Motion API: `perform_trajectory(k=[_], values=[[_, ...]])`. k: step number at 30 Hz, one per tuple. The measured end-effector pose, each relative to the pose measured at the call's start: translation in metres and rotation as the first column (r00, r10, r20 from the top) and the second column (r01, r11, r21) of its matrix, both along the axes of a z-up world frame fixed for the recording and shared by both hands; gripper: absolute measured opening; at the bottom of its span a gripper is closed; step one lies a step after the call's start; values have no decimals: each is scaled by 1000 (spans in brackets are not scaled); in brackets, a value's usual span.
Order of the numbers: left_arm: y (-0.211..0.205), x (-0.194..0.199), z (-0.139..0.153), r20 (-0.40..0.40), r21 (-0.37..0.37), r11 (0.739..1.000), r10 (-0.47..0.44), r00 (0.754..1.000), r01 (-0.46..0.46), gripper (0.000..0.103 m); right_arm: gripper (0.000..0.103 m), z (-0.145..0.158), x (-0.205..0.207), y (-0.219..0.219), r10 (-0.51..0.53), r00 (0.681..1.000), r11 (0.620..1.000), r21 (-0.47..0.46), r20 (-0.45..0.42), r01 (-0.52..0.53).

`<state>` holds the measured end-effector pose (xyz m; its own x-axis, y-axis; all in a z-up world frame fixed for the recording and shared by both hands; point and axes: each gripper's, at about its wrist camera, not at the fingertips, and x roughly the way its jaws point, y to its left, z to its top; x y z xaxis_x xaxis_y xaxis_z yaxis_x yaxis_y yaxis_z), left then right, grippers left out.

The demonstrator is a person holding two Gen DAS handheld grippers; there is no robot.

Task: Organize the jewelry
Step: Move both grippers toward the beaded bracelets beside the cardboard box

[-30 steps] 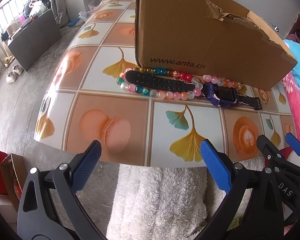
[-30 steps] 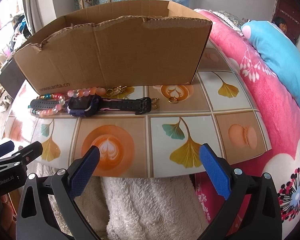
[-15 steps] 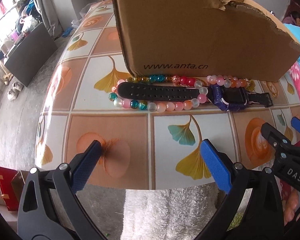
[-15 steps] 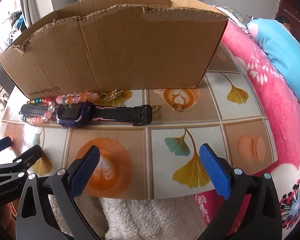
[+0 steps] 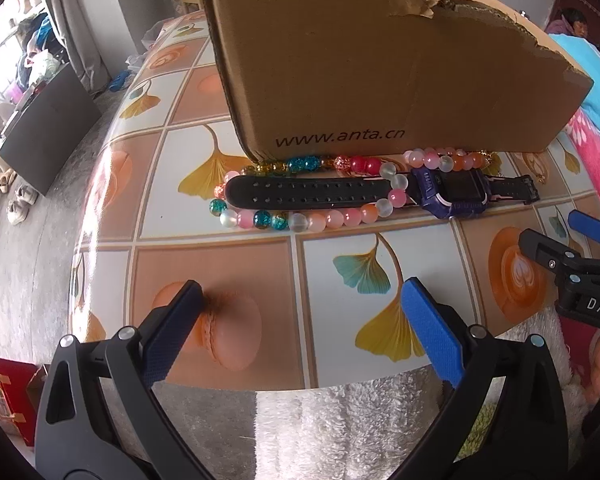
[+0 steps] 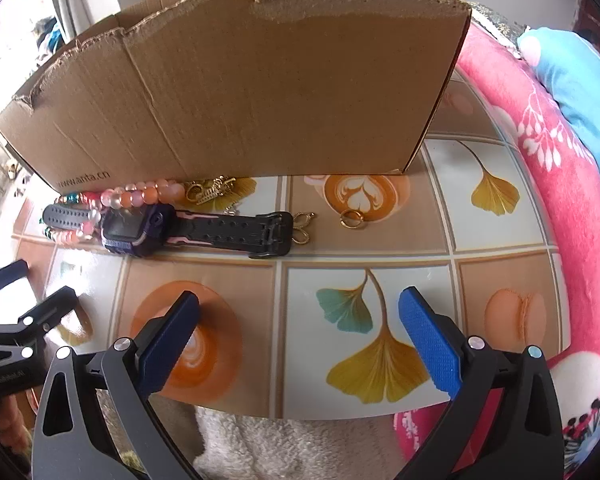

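A bead bracelet [image 5: 320,218] [image 6: 140,196] of pink, teal and clear beads loops around the black strap of a purple watch [image 5: 452,194] [image 6: 140,226]. Both lie on the tiled table [image 5: 220,272] against a brown cardboard box [image 5: 360,60] [image 6: 260,92]. A gold clasp piece [image 6: 210,191], a gold butterfly charm [image 6: 303,227] and a gold ring [image 6: 353,219] lie right of the watch. My left gripper [image 5: 300,324] hovers open over the table's near edge, below the bracelet. My right gripper [image 6: 300,332] is open too, below the watch buckle and charms. Nothing sits between either pair of fingers.
A pink floral blanket [image 6: 560,184] and a blue pillow [image 6: 580,80] border the table on the right. White fluffy fabric [image 5: 360,432] lies under the near edge. A dark cabinet [image 5: 40,116] and shoes [image 5: 20,204] are on the floor at left.
Both grippers have moved forward over the table edge toward the jewelry and box, which now look larger. Both stay open.
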<state>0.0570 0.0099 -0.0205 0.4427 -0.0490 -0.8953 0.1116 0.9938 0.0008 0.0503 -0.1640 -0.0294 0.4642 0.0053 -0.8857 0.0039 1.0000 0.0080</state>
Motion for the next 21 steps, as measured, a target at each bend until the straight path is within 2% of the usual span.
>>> perform_trajectory(k=[6,9,14,18,19,21], values=[[4,-2,0,16,2,999,-37,999,36,96,97,-1,1,-2,57,998,998,4,9,-57],[12,-3,7,45,10,1000,-19,999,18,96,97,-1,-4,-4,79,997,997,11,11,-79],[30,-3,29,118,-94,996,20,993,-9,96,97,-3,-6,-8,114,993,993,18,13,-114],[33,4,35,128,-110,994,29,991,-14,95,97,-3,-9,-14,122,993,992,18,8,-122],[34,7,36,127,-123,992,35,991,-19,93,97,-2,-9,-15,123,992,992,22,1,-123],[37,12,37,124,-147,989,50,991,-32,82,97,3,-10,-20,119,993,991,60,6,-120]])
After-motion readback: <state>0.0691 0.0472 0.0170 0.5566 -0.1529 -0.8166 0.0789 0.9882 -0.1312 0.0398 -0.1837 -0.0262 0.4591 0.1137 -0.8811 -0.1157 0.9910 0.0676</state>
